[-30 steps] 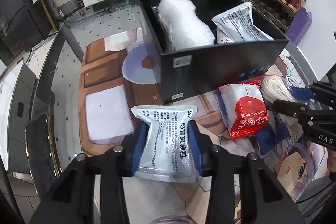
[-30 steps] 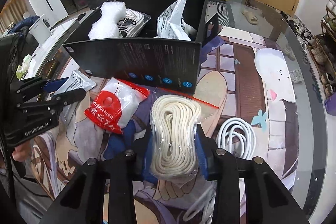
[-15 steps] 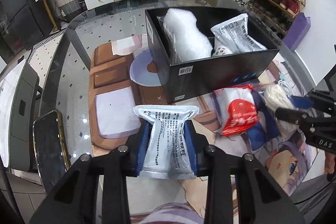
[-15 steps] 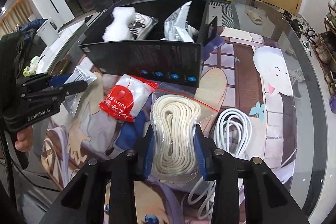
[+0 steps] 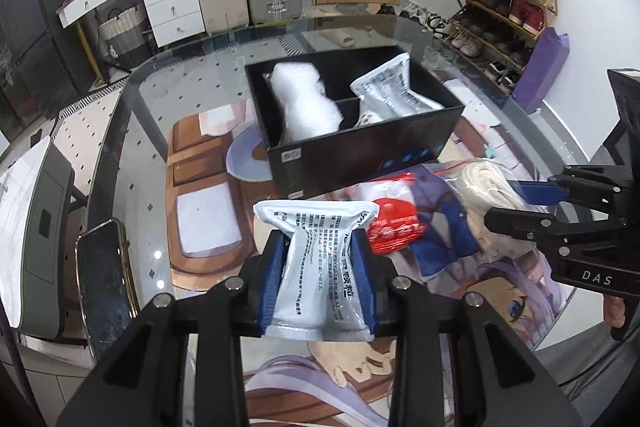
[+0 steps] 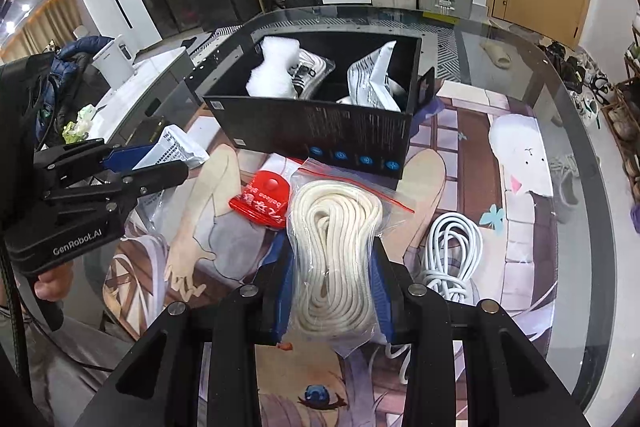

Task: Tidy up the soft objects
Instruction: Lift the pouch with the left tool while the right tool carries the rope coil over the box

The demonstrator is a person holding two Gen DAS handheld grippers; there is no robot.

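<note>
Both pairs of fingers are clamped on loads, the left gripper (image 5: 319, 275) pinching a silver pouch (image 5: 320, 263) and the right gripper (image 6: 334, 285) a bagged rope coil (image 6: 336, 259), each lengthwise along its fingers, with the black box (image 5: 360, 151) ahead, beyond both.

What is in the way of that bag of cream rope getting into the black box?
Nothing visible. The zip bag of cream rope is clamped in the right tongs, above the mat. Only the near wall of the black divided box lies ahead, to be cleared.
</note>
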